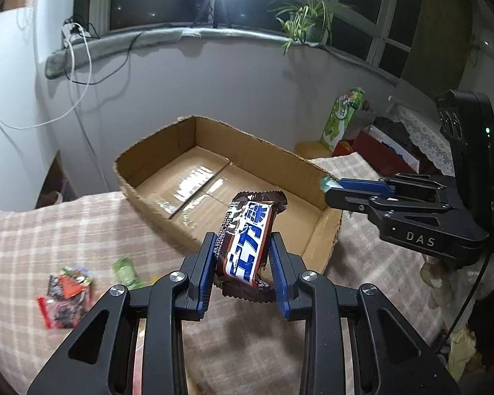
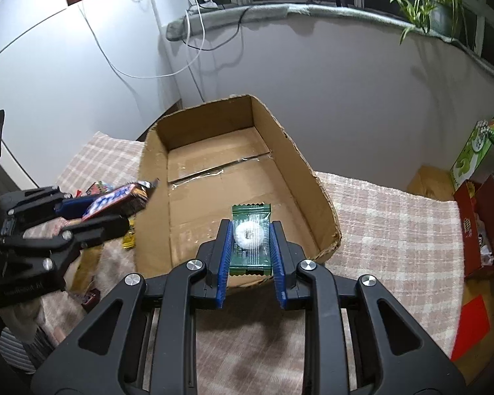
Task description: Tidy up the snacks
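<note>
My left gripper (image 1: 242, 243) is shut on a brown and blue chocolate bar (image 1: 248, 240) and holds it above the checked cloth, just short of the near wall of the open cardboard box (image 1: 154, 151). My right gripper (image 2: 250, 233) is shut on a small green wrapped candy with a white ring inside (image 2: 249, 237), above the box's near edge (image 2: 326, 194). In the left wrist view the right gripper (image 1: 329, 186) is at the box's right rim. In the right wrist view the left gripper (image 2: 125, 207) with the bar (image 2: 115, 200) is left of the box.
Loose snack packets lie on the cloth at the left: a red one (image 1: 66, 296) and a green one (image 1: 126, 271). A green carton (image 1: 341, 115) and a red box (image 2: 484, 230) stand right of the table. A wall with a windowsill and plant (image 1: 306, 19) is behind the box.
</note>
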`<control>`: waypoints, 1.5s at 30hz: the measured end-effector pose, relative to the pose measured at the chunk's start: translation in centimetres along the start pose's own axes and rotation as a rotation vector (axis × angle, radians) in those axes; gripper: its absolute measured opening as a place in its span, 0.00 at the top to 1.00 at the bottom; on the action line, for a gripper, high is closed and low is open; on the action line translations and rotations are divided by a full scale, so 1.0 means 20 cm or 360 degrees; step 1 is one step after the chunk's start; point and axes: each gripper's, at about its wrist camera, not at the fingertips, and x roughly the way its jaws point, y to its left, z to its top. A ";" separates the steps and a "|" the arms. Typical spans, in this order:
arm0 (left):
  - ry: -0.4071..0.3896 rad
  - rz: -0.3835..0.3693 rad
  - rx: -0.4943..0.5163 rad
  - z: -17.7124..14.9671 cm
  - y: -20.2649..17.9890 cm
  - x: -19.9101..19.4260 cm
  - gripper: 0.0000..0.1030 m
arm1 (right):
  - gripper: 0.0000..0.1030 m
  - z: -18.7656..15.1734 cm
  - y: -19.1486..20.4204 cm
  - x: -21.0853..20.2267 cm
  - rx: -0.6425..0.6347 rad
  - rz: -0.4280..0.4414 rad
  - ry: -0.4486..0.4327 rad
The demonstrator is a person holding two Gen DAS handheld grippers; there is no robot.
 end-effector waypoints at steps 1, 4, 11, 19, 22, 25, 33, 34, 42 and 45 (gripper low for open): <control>0.0012 0.0000 0.0004 0.01 -0.01 0.02 0.71 | 0.77 0.00 0.00 0.01 -0.0002 -0.0005 0.0005; 0.0038 0.0003 0.0029 0.01 -0.04 0.07 0.71 | 0.77 0.00 -0.01 0.05 -0.0002 -0.0013 0.0019; 0.0073 0.0019 0.0053 0.03 -0.08 0.13 0.71 | 0.77 0.01 -0.03 0.07 -0.0004 -0.0041 0.0020; 0.0128 0.0029 0.0028 0.03 -0.07 0.17 0.63 | 0.47 0.01 -0.02 0.03 -0.0023 -0.0081 -0.0029; 0.0098 0.0044 0.0009 0.04 -0.06 0.15 0.55 | 0.47 0.01 -0.01 0.00 -0.0017 -0.0079 -0.0041; 0.0077 0.0042 -0.0006 0.04 -0.05 0.11 0.55 | 0.47 0.01 0.00 -0.03 -0.0023 -0.0081 -0.0049; 0.0002 0.0048 -0.0026 0.01 -0.03 -0.07 0.55 | 0.47 -0.06 0.11 -0.20 -0.0070 -0.0053 -0.0092; -0.0014 0.0054 -0.0025 0.00 -0.03 -0.11 0.55 | 0.47 -0.07 0.13 -0.22 -0.0084 -0.0046 -0.0094; -0.0085 0.0061 -0.0059 -0.14 0.05 -0.39 0.55 | 0.47 -0.21 0.36 -0.31 -0.0212 0.0041 -0.0070; -0.0092 0.0071 -0.0082 -0.24 0.10 -0.48 0.55 | 0.47 -0.25 0.43 -0.32 -0.0241 0.0074 -0.0057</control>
